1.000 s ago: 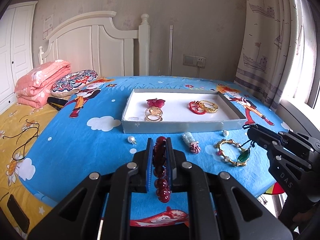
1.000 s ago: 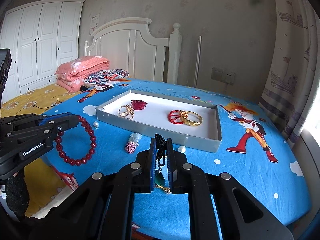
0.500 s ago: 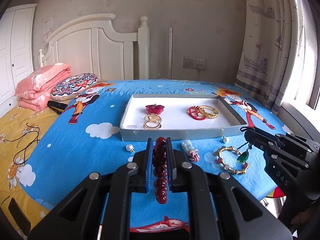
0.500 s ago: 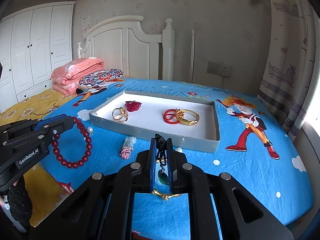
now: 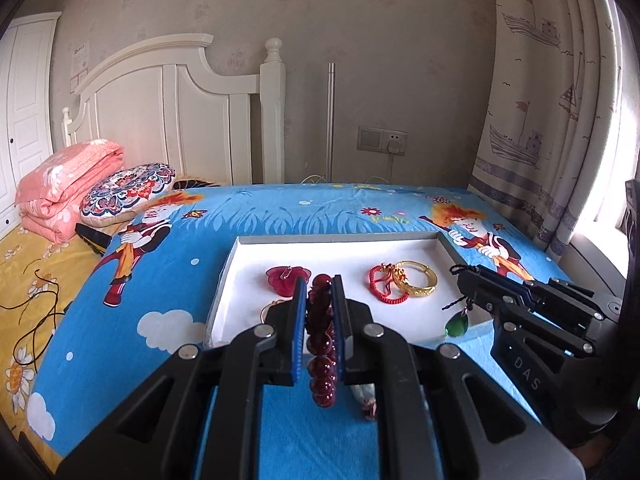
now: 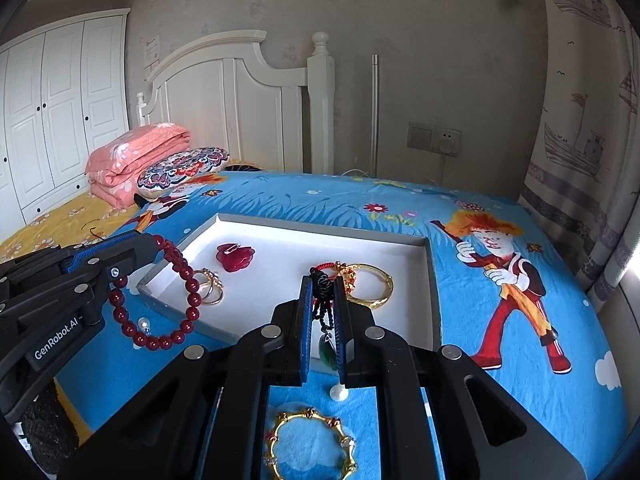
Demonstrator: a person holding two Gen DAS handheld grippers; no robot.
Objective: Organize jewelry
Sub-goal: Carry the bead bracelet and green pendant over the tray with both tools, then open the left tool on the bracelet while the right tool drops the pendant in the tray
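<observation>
Gold bangles (image 6: 370,286): two; red bracelets (image 6: 160,300): two.

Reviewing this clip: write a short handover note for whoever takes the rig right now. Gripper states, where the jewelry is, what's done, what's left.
Left hand-held gripper: shut on the red bead bracelet, hanging at the tray's near edge.
Right hand-held gripper: shut on the black cord of the green pendant.
Tray already holds the red flower brooch, gold rings, red string bracelet and gold bangle.
Left: release both pieces into the tray, then collect the gold link bracelet, pearl and the other small items on the cloth.
</observation>
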